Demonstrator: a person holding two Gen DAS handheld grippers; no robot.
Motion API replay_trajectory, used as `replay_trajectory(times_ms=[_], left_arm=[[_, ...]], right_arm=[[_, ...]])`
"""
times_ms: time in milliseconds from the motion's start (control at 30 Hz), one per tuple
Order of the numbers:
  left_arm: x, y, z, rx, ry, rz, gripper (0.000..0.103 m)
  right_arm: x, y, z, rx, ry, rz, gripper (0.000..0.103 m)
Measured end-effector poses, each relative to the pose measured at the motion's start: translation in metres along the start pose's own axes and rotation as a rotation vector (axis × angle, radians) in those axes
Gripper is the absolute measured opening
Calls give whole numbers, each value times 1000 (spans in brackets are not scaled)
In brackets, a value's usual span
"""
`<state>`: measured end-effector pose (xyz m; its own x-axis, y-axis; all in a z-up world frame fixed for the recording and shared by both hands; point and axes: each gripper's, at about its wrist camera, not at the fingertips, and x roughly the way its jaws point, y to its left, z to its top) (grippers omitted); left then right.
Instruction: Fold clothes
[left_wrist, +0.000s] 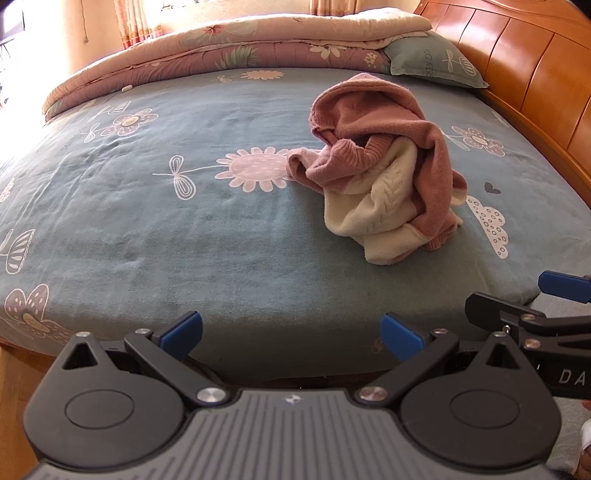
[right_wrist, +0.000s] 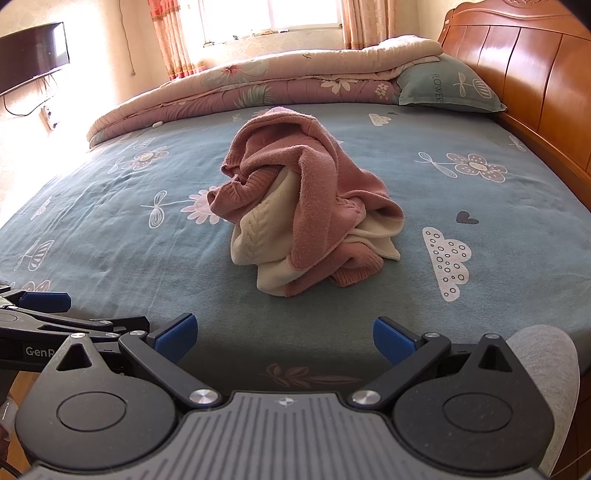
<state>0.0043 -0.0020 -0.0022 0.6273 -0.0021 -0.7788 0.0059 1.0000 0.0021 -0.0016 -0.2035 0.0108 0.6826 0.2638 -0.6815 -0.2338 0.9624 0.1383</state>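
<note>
- While both sets of jaws stand wide apart with nothing between them, the left gripper (left_wrist: 291, 332) and right gripper (right_wrist: 282, 338) hover side by side over the near edge of the blue flower-printed bedsheet (right_wrist: 147, 266).
- Beyond that edge, a crumpled pink and cream knitted sweater (right_wrist: 303, 206) lies heaped mid-sheet, well apart from both grippers.
- Past the sweater, a folded pink floral quilt (right_wrist: 258, 88) lies along the sheet's far side.

The left black two-finger gripper with blue pads (left_wrist: 291, 334) tilts downward, its jaws spread wide with nothing between them. The right black, blue-padded gripper (right_wrist: 283, 338) sits just beside it, likewise tilted down, spread and empty.
</note>
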Motion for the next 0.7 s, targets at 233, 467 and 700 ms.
replay_trajectory(times_ms=[233,467,700], left_arm=[[0,-1,0,4,-1,5,102],[1,-1,0,4,-2,5,102],[0,-1,-1,4,-1,7,102]], right_arm=[[0,0,-1,1,1,-1,103],[1,0,-2,2,1,-1,103],[2,-1,-3,10,6,7,103]])
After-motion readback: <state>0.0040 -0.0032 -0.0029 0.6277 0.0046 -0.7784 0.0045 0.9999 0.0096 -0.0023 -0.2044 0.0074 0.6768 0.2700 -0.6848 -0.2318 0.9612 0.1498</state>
